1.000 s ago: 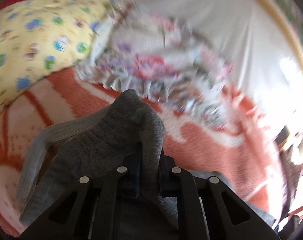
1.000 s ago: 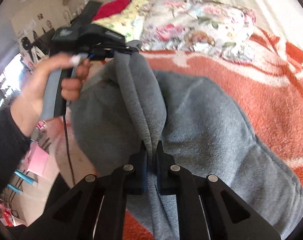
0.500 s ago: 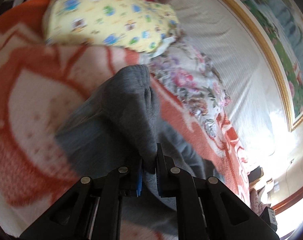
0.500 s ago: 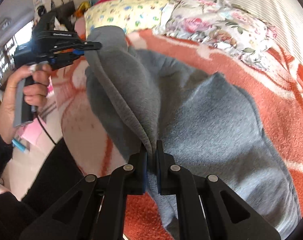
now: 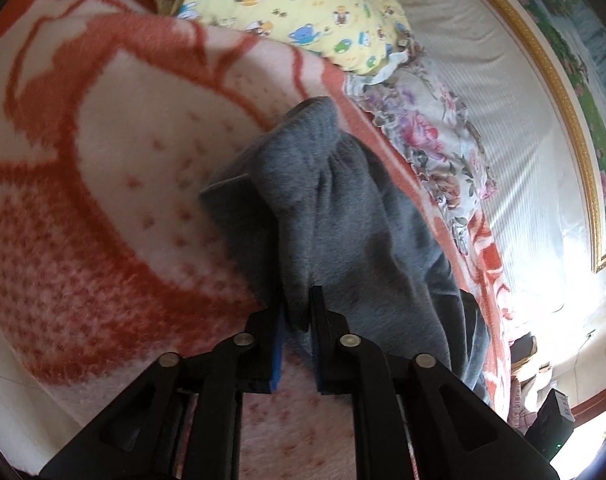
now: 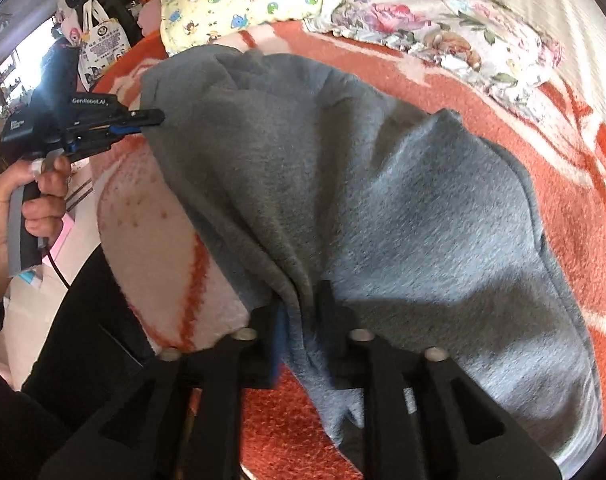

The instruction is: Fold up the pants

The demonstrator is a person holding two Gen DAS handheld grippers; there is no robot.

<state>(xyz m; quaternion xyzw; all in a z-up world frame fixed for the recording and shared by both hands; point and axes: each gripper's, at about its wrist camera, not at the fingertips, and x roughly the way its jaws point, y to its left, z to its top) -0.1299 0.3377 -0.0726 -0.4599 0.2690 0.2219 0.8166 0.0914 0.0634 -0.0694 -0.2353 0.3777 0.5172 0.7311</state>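
Observation:
Grey fleece pants (image 6: 403,208) lie spread over an orange and white blanket (image 6: 503,92) on a bed. My right gripper (image 6: 301,304) is shut on a bunched fold of the pants at their near edge. My left gripper (image 5: 297,312) is shut on another edge of the pants (image 5: 343,216); it also shows in the right wrist view (image 6: 153,118), at the pants' left edge, held by a hand. The stretch of cloth between the two grippers sits low on the blanket.
A yellow cartoon-print pillow (image 5: 295,8) and a floral cloth (image 5: 427,132) lie at the far side of the bed. A white sheet (image 5: 503,128) and a gold-framed picture (image 5: 575,92) are behind. The bed edge (image 6: 151,280) drops off at left, with bags (image 6: 101,46) beyond.
Both grippers have come down towards the blanket with the pants still held. The left gripper has swung out to the left, spreading the cloth wider and flatter.

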